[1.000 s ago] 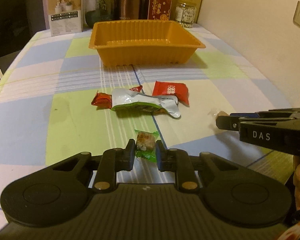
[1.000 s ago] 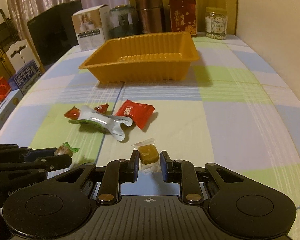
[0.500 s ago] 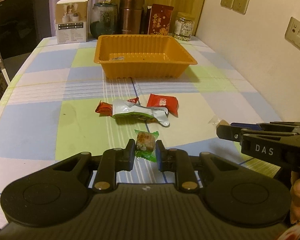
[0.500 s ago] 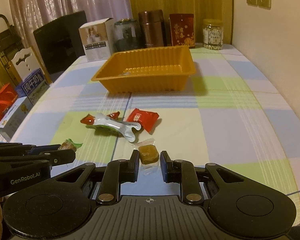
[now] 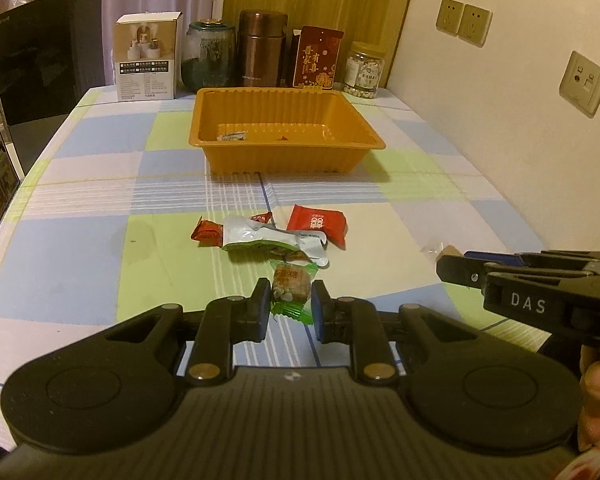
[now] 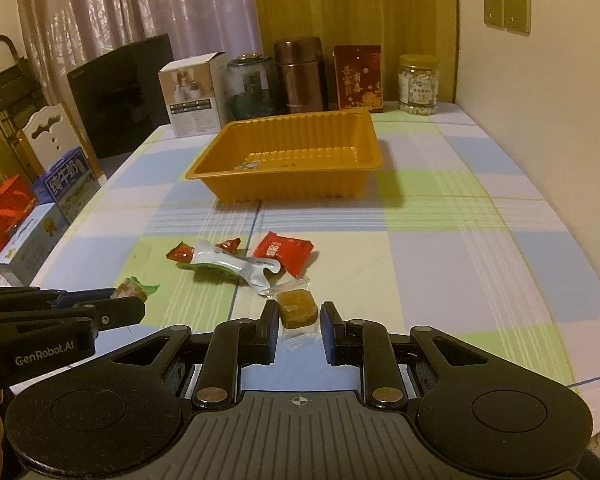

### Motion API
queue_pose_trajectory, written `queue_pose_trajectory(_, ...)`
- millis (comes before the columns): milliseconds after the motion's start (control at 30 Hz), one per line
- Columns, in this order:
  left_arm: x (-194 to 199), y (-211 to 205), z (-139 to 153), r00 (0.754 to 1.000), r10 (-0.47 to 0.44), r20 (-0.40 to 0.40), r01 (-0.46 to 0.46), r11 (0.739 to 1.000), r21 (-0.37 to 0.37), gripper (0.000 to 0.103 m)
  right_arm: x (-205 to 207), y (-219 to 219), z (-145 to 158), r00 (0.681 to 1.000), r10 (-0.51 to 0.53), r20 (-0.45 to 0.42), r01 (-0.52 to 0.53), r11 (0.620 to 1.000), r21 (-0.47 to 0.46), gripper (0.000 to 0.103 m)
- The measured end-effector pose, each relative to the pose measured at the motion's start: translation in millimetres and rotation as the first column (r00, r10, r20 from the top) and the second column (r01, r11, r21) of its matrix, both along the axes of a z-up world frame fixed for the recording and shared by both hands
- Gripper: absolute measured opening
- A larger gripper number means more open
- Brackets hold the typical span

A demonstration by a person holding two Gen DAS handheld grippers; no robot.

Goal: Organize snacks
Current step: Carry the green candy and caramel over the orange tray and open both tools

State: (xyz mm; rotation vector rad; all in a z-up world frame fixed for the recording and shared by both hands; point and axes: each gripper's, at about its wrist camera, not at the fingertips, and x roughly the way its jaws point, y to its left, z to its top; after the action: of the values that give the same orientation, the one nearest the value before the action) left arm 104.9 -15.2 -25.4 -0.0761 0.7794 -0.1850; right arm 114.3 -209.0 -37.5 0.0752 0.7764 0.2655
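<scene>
My left gripper [image 5: 290, 300] is shut on a green-wrapped candy [image 5: 291, 283] and holds it above the table. My right gripper [image 6: 299, 316] is shut on a brown candy in clear wrap [image 6: 297, 307], also lifted. An orange tray [image 5: 220, 162] stands further back on the checked tablecloth, with a small wrapper [image 5: 231, 136] inside. Between me and the tray lie a white-green pouch [image 5: 268, 240], a red packet [image 5: 317, 224] and small red candies [image 5: 207, 233]. The same pile [image 6: 236, 262] and tray [image 6: 228, 186] show in the right wrist view.
Along the table's far edge stand a white box [image 5: 147, 62], a glass jar [image 5: 208, 56], a brown canister [image 5: 262, 54], a red packet [image 5: 316, 58] and a nut jar [image 5: 365, 70]. A dark chair [image 5: 44, 52] is at the left, the wall at the right.
Both grippers have risen and drawn back with their candies, so the tray and pile look lower and further away. The things on the table have not moved.
</scene>
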Motion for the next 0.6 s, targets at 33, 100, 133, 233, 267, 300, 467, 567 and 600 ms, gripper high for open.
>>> queue_pose_trajectory(33, 0, 0, 1, 1.0, 0.0, 0.001, 0.0, 1.0, -0.004, 0.019, 0, -1, 1, 1.0, -0.004, 0.0, 0.004, 1.0, -0.001, 0.023)
queue_pose_trajectory(100, 1, 0, 3, 1.0, -0.002, 0.002, 0.002, 1.0, -0.006, 0.019, 1, -2, 3, 1.0, -0.014, 0.0, 0.014, 1.0, 0.0, 0.023)
queue_pose_trajectory(133, 2, -1, 4, 1.0, -0.003, 0.002, 0.003, 1.0, -0.006, 0.019, 2, -3, 4, 1.0, -0.018, -0.001, 0.018, 1.0, 0.001, 0.023)
queue_pose_trajectory(233, 5, -2, 5, 1.0, -0.004, -0.002, 0.004, 1.0, -0.011, 0.019, 5, -6, 6, 1.0, -0.029, 0.002, 0.029, 1.0, 0.003, 0.023)
queue_pose_trajectory(267, 6, -3, 6, 1.0, -0.004, -0.002, 0.004, 1.0, -0.011, 0.019, 6, -7, 7, 1.0, -0.031, 0.003, 0.031, 1.0, 0.004, 0.023)
queue_pose_trajectory(300, 7, -3, 6, 1.0, -0.005, -0.001, 0.005, 1.0, -0.011, 0.019, 8, -8, 8, 0.999, -0.033, 0.004, 0.033, 0.999, 0.007, 0.023)
queue_pose_trajectory(467, 16, -5, 8, 1.0, -0.008, -0.002, 0.008, 1.0, -0.015, 0.019, 16, -12, 10, 0.999, -0.041, 0.005, 0.041, 0.999, 0.012, 0.023)
queue_pose_trajectory(567, 23, -6, 10, 1.0, -0.012, -0.003, 0.012, 1.0, -0.017, 0.019, 22, -15, 10, 0.999, -0.049, 0.005, 0.049, 0.999, 0.015, 0.023)
queue_pose_trajectory(600, 26, -6, 11, 1.0, -0.013, -0.003, 0.013, 1.0, -0.02, 0.019, 25, -16, 10, 0.999, -0.053, 0.005, 0.053, 0.998, 0.017, 0.023)
